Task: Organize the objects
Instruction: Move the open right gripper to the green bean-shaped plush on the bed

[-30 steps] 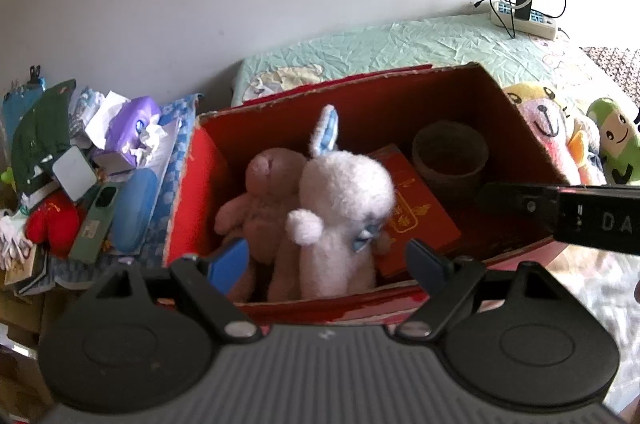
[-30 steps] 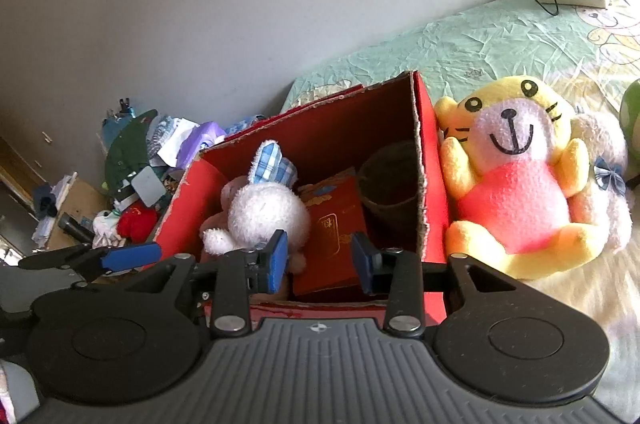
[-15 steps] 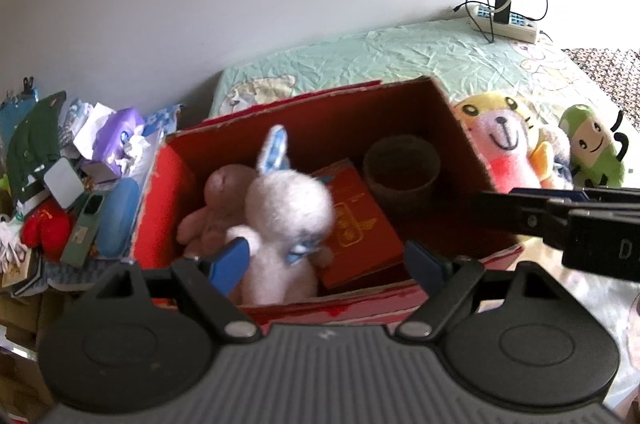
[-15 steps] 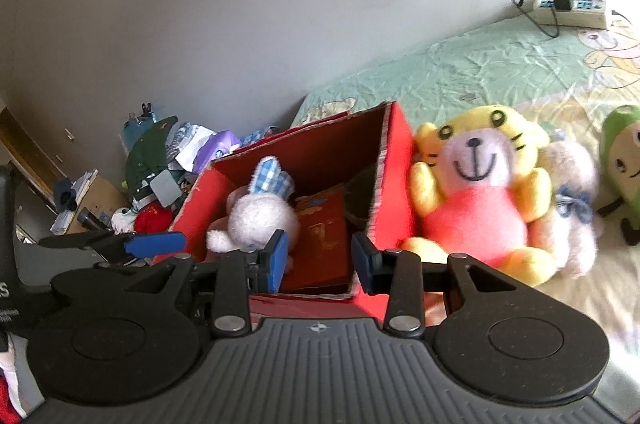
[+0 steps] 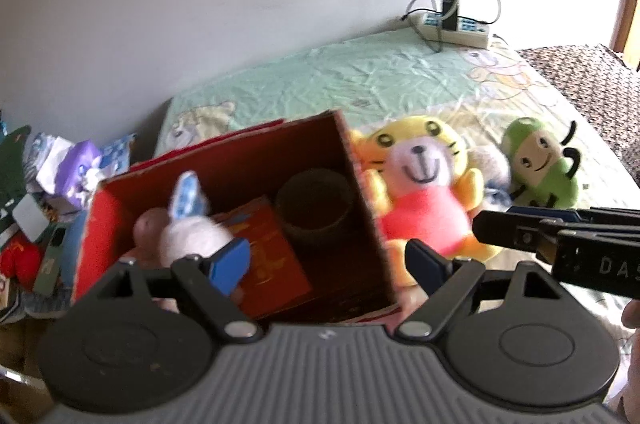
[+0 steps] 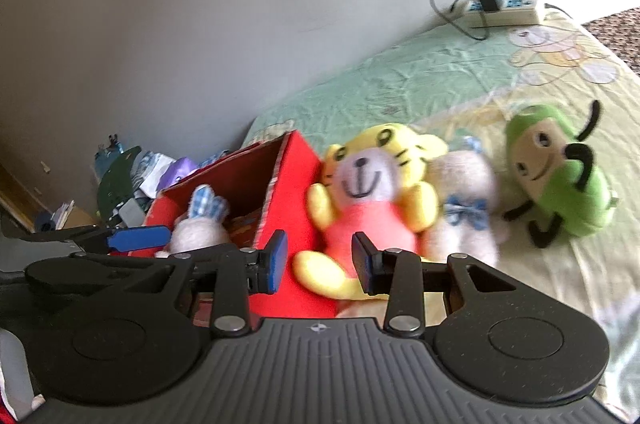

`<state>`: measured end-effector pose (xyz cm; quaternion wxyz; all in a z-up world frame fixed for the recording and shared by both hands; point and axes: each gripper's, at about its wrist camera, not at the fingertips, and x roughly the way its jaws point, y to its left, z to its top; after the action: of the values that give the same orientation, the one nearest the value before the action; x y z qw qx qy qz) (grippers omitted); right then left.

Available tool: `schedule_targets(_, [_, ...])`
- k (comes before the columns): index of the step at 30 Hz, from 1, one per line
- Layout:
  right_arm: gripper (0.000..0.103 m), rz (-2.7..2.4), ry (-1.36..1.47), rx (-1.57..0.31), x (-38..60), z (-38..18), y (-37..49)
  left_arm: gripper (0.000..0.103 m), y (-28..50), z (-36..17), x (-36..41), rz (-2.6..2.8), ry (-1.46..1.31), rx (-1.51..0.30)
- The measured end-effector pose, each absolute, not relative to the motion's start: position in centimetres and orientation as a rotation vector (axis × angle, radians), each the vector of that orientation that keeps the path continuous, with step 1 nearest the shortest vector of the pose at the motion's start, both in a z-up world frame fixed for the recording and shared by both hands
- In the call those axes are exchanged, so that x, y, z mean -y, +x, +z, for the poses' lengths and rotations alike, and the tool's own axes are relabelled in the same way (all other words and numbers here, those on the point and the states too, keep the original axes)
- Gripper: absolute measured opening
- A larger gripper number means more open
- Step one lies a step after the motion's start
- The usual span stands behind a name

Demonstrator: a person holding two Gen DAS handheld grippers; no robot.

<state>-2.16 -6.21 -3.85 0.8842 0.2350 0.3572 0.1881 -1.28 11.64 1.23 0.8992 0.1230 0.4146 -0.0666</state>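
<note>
An open red box (image 5: 94, 224) on the bed holds a white bunny plush (image 5: 192, 236), a pink plush (image 5: 146, 228), a red booklet (image 5: 272, 260) and a brown cup (image 5: 316, 204). Right of the box lie a yellow tiger plush (image 5: 424, 192), a white plush with a blue bow (image 6: 464, 212) and a green plush (image 5: 540, 168). My left gripper (image 5: 328, 262) hangs open over the box's near right corner. In front of the tiger plush (image 6: 372, 192) my right gripper (image 6: 320, 262) stands open and holds nothing; it also shows as a black bar (image 5: 560, 240).
A green printed sheet (image 5: 360, 80) covers the bed up to a pale wall. A power strip (image 5: 456, 24) with tangled cables lies at the back. A heap of clutter (image 5: 72, 176) sits left of the box. A hand (image 5: 632, 316) shows at the right edge.
Both grippers have swung right: the box slid left in both views, and the tiger and green plush came further into view. Neither gripper's opening changed.
</note>
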Motion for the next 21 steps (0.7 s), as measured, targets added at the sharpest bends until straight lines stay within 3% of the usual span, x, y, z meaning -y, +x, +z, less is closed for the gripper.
schedule_targets(21, [0.039, 0.229, 0.537, -0.793, 15.6, -6.4, -2.6, 0.085, 0.2, -2.6, -1.7, -0.308, 0.255, -0.942])
